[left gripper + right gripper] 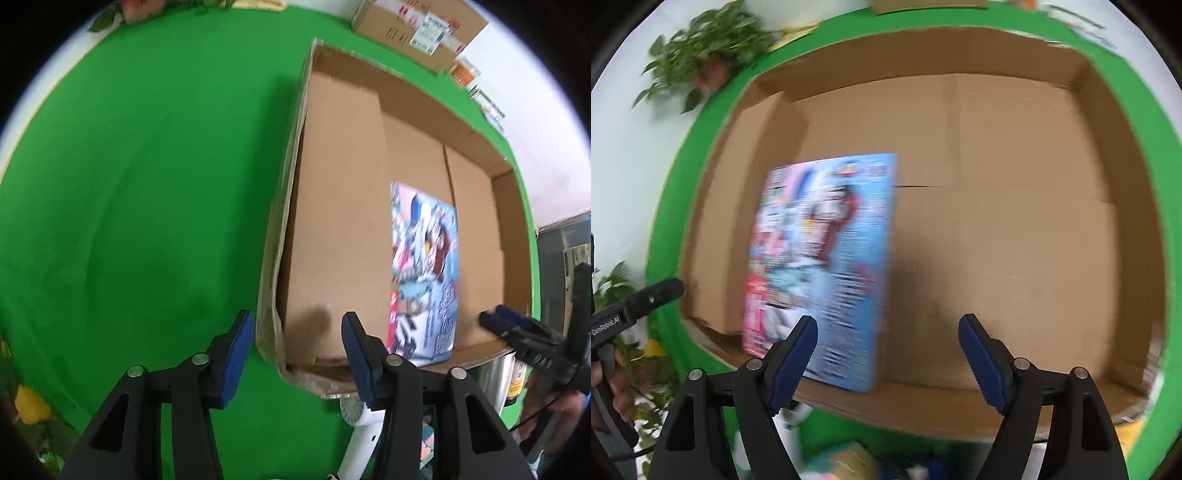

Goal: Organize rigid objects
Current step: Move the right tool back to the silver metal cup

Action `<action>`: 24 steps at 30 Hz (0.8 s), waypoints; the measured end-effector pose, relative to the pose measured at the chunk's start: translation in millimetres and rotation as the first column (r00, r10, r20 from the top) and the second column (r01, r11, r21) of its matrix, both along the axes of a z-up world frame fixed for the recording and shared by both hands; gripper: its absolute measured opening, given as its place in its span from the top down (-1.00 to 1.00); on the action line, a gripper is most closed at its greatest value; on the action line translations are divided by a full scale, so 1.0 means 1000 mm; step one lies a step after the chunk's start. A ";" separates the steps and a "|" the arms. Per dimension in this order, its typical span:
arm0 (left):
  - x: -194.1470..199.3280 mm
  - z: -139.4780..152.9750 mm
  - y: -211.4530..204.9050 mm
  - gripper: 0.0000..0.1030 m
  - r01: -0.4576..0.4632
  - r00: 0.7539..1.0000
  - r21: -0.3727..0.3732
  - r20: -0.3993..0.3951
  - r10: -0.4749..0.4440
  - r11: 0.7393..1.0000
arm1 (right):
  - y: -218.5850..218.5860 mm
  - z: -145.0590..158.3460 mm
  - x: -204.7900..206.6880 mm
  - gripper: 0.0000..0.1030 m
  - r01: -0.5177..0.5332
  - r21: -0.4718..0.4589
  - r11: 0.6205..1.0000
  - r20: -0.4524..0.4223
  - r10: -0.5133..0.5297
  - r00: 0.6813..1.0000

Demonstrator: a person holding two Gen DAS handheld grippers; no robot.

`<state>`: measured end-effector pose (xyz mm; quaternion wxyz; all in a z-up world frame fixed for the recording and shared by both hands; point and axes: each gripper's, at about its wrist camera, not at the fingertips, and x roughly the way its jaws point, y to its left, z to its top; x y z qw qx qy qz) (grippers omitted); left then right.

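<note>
A wide, shallow open cardboard box [340,221] [1015,240] sits on the green cloth. A colourful picture book [424,273] [820,266] lies flat on its floor, near the front wall. My left gripper [297,315] hangs open above the box's near left corner, with nothing between its blue pads. My right gripper [888,319] is open over the box's front part, the book just left of it and below; nothing is held. Each gripper shows at the edge of the other's view: the right gripper [495,319] and the left gripper [665,288].
A white hand-held fan [360,421] and a steel can [495,380] lie in front of the box. A sealed carton [417,29] stands behind it. A leafy plant [701,51] is at the far left and a yellow object [31,404] at the near left. Green cloth [147,184] stretches left.
</note>
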<state>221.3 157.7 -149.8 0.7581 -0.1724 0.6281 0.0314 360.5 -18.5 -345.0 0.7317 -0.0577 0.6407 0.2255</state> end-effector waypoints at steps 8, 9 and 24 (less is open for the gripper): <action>-0.030 -0.012 -0.014 0.64 0.013 0.999 0.033 -0.050 -0.011 0.999 | -0.087 -0.019 0.032 -0.20 0.119 -0.233 0.965 -0.019 -0.127 0.992; -0.032 -0.012 -0.014 0.66 0.007 0.999 0.031 -0.053 -0.005 0.999 | -0.089 -0.025 0.032 -0.13 0.104 -0.256 0.961 -0.041 -0.119 0.992; -0.083 0.063 -0.053 -0.82 -0.036 0.974 0.211 0.227 -0.013 0.977 | -0.114 0.097 -0.023 -1.00 0.057 0.090 0.994 0.303 -0.082 0.950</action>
